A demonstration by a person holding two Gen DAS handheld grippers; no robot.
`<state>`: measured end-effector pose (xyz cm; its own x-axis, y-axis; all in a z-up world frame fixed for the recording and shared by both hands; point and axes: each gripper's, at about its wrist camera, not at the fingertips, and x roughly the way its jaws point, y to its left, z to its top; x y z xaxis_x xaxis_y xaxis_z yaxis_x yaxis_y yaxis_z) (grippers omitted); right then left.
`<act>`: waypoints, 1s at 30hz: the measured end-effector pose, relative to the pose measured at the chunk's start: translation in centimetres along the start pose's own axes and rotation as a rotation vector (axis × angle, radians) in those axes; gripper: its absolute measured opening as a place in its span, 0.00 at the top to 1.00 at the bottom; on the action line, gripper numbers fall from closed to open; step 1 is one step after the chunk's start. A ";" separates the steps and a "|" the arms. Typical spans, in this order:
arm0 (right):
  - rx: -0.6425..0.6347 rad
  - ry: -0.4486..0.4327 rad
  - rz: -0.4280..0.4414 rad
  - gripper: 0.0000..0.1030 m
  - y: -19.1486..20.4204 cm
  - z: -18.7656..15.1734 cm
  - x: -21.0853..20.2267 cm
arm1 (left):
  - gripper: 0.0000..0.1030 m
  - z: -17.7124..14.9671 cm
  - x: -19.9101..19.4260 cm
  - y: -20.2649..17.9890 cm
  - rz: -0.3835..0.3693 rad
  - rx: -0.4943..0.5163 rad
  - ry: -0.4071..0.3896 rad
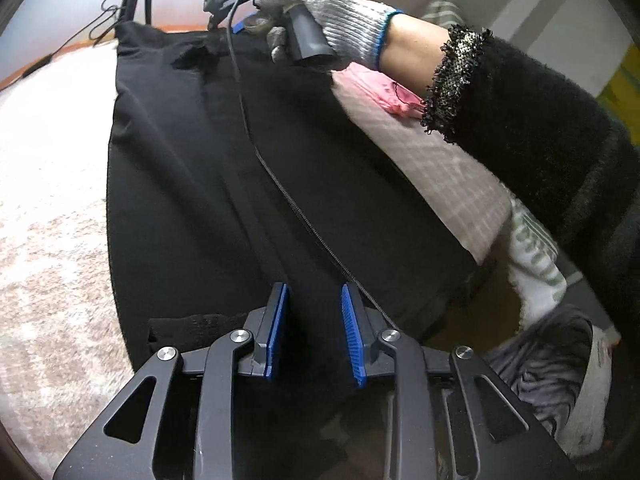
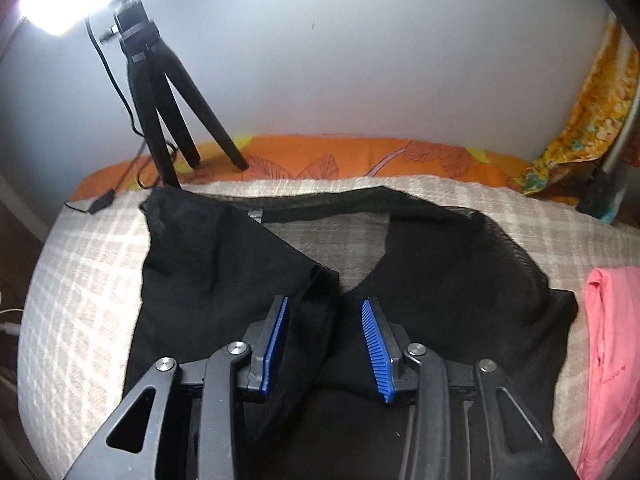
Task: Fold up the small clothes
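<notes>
A black garment [image 1: 248,168] lies spread flat on a checked blanket [image 1: 432,168]. In the right wrist view the same garment [image 2: 440,280] shows its neck opening and a folded-over left part. My left gripper [image 1: 314,300] is open just above the garment's near edge, nothing between its blue pads. My right gripper [image 2: 326,312] is open over the garment near the fold's edge. In the left wrist view the right gripper's handle [image 1: 308,36] is held by a gloved hand at the garment's far end; its fingers are hidden.
A pink cloth [image 2: 608,352] lies to the right of the garment. A black tripod [image 2: 160,92] stands at the bed's far left with a cable. An orange sheet [image 2: 360,156] borders the wall. A cable [image 1: 280,176] runs across the garment. Clothes pile [image 1: 544,360] at right.
</notes>
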<state>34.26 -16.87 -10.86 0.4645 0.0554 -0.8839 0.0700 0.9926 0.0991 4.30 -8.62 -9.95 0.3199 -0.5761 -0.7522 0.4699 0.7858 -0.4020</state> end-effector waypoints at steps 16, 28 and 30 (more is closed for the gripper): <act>0.029 -0.143 0.061 0.47 -5.0 -8.7 -15.7 | 0.73 1.1 -7.7 4.8 0.064 -0.137 -0.220; 0.160 -0.182 0.134 0.46 -8.8 -18.6 -23.0 | 0.73 0.0 -3.2 5.7 0.124 -0.126 -0.068; 0.180 -0.192 0.153 0.46 -9.2 -20.0 -23.8 | 0.73 -0.1 -2.3 5.3 0.151 -0.089 -0.051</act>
<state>4.86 -25.12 0.12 0.6390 0.1642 -0.7515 0.1340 0.9383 0.3190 5.96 -3.06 -10.38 0.4236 -0.4593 -0.7808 0.3392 0.8797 -0.3334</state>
